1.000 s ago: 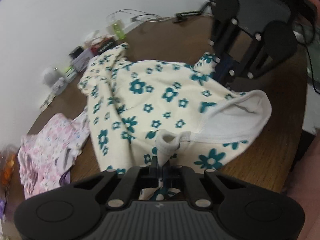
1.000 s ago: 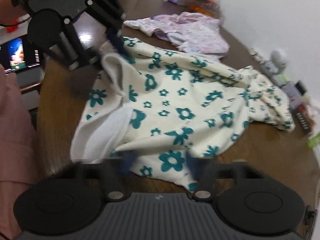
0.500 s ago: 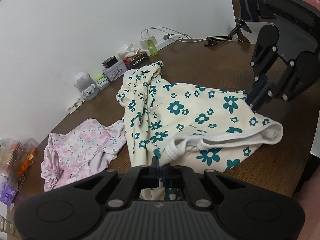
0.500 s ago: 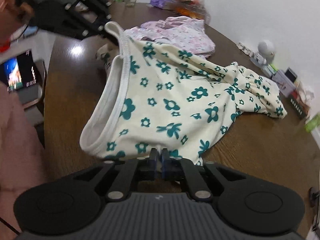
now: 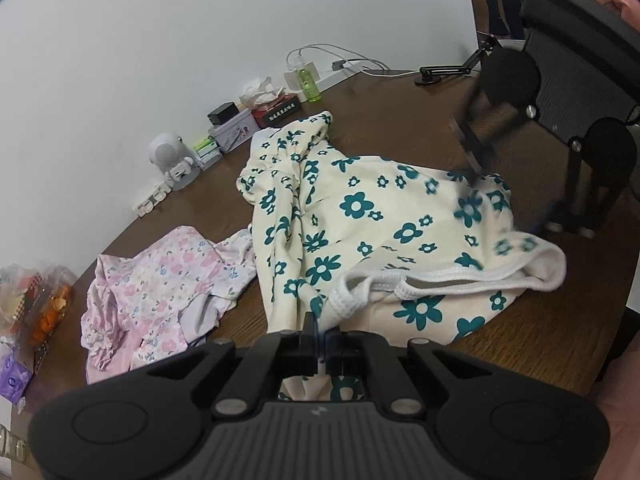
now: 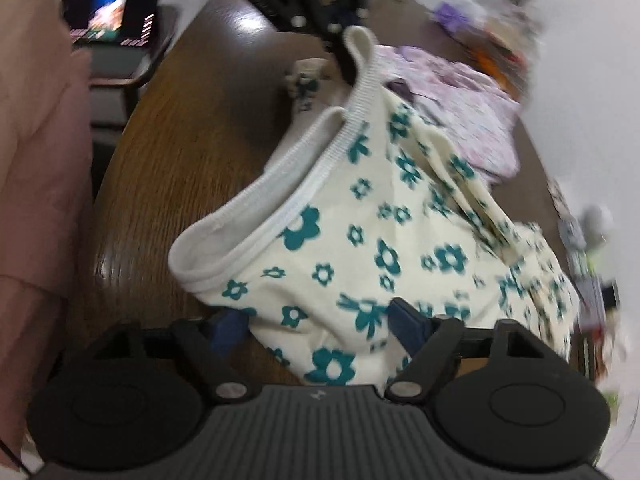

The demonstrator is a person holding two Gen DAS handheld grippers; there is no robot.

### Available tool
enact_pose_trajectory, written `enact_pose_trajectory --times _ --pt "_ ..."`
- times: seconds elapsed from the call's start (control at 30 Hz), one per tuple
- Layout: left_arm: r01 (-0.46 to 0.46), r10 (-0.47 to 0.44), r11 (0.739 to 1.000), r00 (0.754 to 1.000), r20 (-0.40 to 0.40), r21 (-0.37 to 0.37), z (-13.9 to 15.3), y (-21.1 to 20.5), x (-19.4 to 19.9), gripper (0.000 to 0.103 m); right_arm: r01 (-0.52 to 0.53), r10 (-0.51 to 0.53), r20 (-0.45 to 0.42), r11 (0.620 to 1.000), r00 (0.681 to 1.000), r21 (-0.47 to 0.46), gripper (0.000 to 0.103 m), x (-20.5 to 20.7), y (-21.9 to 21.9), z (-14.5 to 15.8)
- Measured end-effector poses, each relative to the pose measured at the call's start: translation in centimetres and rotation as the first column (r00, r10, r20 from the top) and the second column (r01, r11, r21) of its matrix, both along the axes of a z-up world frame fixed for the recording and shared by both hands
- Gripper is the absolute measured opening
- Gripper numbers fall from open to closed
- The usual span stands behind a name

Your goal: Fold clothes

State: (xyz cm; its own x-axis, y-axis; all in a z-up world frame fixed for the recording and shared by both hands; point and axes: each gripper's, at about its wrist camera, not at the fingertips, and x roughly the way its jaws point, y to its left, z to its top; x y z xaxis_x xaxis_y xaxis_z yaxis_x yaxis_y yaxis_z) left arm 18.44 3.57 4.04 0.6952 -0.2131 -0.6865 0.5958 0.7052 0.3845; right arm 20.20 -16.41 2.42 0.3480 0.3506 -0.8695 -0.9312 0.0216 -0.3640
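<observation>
A cream garment with teal flowers (image 5: 372,220) lies rumpled on the brown round table (image 5: 400,120); its white ribbed waistband (image 5: 440,284) faces me. My left gripper (image 5: 322,334) is shut on the waistband's near end. In the right wrist view the same garment (image 6: 400,248) fills the middle. My right gripper (image 6: 316,320) is open, its blue fingertips (image 6: 404,320) either side of the garment's hem, with cloth between them. It also shows in the left wrist view (image 5: 516,176) at the garment's far right edge.
A pink floral garment (image 5: 160,280) lies left of the cream one. Small boxes, a white speaker (image 5: 170,160), a green bottle (image 5: 308,84) and cables line the wall side. Snack bags (image 5: 36,300) sit at the far left. A screen (image 6: 112,12) glows beyond the table edge.
My right gripper has opened; half a second ago it was shut at the hem. My left gripper stays shut on the waistband, and the garment has dropped and spread on the table.
</observation>
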Motion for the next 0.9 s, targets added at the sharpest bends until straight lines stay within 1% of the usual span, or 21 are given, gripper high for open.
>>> enact_pose_trajectory --times 0.03,0.13,0.2,0.3,0.37,0.47,0.53,0.6,0.63,0.7,0.77,0.8,0.87,0.9 --pt "-0.002 0.002 1.0 1.0 0.0 0.0 0.0 0.1 0.0 0.002 -0.01 0.01 -0.023 1.0 1.0 -0.021 0.002 0.4 0.4 -0.1" --pt "0.002 -0.002 1.0 1.0 0.012 0.009 0.0 0.1 -0.1 0.002 0.008 -0.008 -0.031 1.0 0.999 -0.014 0.002 1.1 0.3 0.0" --pt "0.005 -0.006 1.0 0.999 0.039 0.021 0.2 0.0 -0.5 0.002 0.032 -0.032 0.006 0.999 0.999 0.014 0.002 0.9 0.0 0.3" --pt "0.012 -0.015 0.999 0.994 0.105 0.031 1.0 -0.2 -1.3 0.001 0.105 -0.114 0.089 0.99 0.989 0.098 0.002 0.2 -1.3 2.0" --pt "0.013 -0.018 0.999 0.987 0.157 0.035 2.1 -0.3 -1.7 0.001 0.166 -0.191 0.145 0.972 0.971 0.166 0.002 -0.1 -2.4 3.5" --pt "0.025 -0.036 0.999 0.966 0.254 0.047 5.4 -0.6 -1.8 0.001 0.246 -0.311 0.236 0.932 0.921 0.266 0.001 -0.5 -4.1 6.8" --pt "0.019 -0.04 0.998 0.94 0.34 0.063 8.6 -1.4 -1.1 0.001 0.285 -0.387 0.304 0.9 0.871 0.329 0.001 -0.2 -4.9 10.0" --pt "0.008 -0.04 0.997 0.903 0.429 0.077 12.4 -2.6 0.0 0.001 0.308 -0.456 0.378 0.868 0.805 0.39 0.001 0.3 -5.5 13.8" --pt "-0.004 -0.038 0.996 0.877 0.479 0.085 14.4 -3.3 0.5 0.001 0.313 -0.487 0.423 0.854 0.764 0.417 0.001 0.5 -5.6 16.0" --pt "-0.028 -0.032 0.995 0.818 0.574 0.095 18.4 -4.7 1.6 0.001 0.313 -0.54 0.507 0.827 0.672 0.467 0.001 0.9 -5.8 20.4" --pt "-0.049 0.0 0.997 0.762 0.647 0.057 22.5 -5.7 1.9 0.001 0.307 -0.593 0.561 0.795 0.578 0.524 0.001 1.0 -5.9 24.9" --pt "-0.054 0.018 0.998 0.735 0.678 0.033 24.6 -6.1 1.9 0.001 0.299 -0.614 0.579 0.78 0.536 0.55 0.001 0.6 -5.9 26.9" --pt "-0.05 0.041 0.999 0.686 0.727 -0.009 27.5 -6.4 1.0 0.002 0.282 -0.654 0.601 0.749 0.459 0.599 0.001 -0.4 -6.2 30.6" --pt "-0.046 0.048 0.999 0.662 0.748 -0.024 28.7 -6.5 0.4 0.002 0.277 -0.664 0.608 0.741 0.435 0.611 0.001 -1.0 -6.3 31.7"
